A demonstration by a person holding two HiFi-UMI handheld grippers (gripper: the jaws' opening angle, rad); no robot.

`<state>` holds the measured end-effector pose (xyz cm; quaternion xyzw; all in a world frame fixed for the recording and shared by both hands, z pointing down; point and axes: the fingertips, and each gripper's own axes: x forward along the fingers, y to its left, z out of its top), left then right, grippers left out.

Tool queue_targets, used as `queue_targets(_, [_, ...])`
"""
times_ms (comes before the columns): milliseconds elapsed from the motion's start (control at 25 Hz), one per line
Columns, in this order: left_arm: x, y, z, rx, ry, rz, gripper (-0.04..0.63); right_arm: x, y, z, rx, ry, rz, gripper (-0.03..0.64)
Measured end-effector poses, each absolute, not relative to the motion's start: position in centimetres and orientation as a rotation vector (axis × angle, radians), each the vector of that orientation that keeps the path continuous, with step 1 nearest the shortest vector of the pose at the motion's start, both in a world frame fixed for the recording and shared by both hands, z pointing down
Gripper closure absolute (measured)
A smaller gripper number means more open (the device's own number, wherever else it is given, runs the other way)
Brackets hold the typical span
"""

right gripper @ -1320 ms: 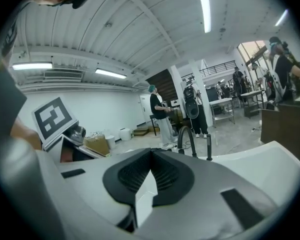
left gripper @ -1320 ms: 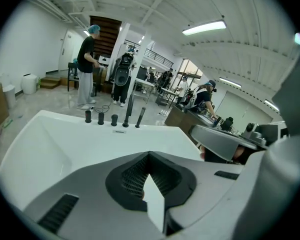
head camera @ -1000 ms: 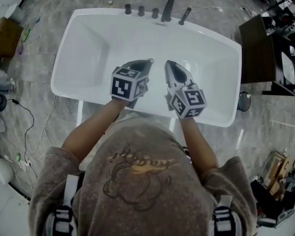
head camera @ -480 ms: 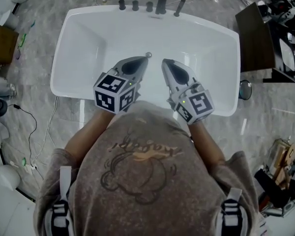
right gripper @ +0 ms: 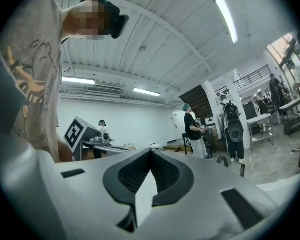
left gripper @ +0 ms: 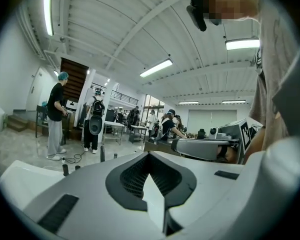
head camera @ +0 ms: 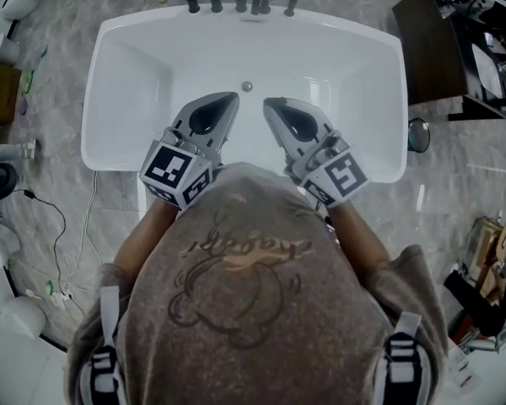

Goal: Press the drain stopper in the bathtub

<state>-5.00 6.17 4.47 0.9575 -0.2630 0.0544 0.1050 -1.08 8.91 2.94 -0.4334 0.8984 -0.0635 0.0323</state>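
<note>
Grey marble floor (head camera: 455, 167) is surrounding a white tub (head camera: 122, 70), with taps (head camera: 240, 3) lining its far rim. A person is holding both grippers side by side over the tub's near half, tips pointing toward the taps. The left gripper (head camera: 233, 97) is showing its jaws pressed together at the tips, gripping nothing, and the right gripper (head camera: 268, 104) is showing the same. The stopper (head camera: 247, 85) is sitting on the tub floor, just beyond the two tips and apart from both.

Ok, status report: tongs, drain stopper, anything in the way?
Left tongs shut, empty. Right tongs shut, empty. Drain stopper untouched, just beyond both tips. Path clear.
</note>
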Motion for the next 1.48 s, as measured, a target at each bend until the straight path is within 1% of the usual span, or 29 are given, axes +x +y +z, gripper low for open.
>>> queue_targets(480, [-6.0,7.3,4.9,2.83,-0.769,0.162,0.594,-2.0,10.4,2.7,-1.228,2.847,-0.147,0.615])
queue_targets(1480, [-6.1,8.6,5.2,2.809,-0.786,0.194,0.594,-2.6,11.0,2.2,-1.191,2.885,-0.156,0.615])
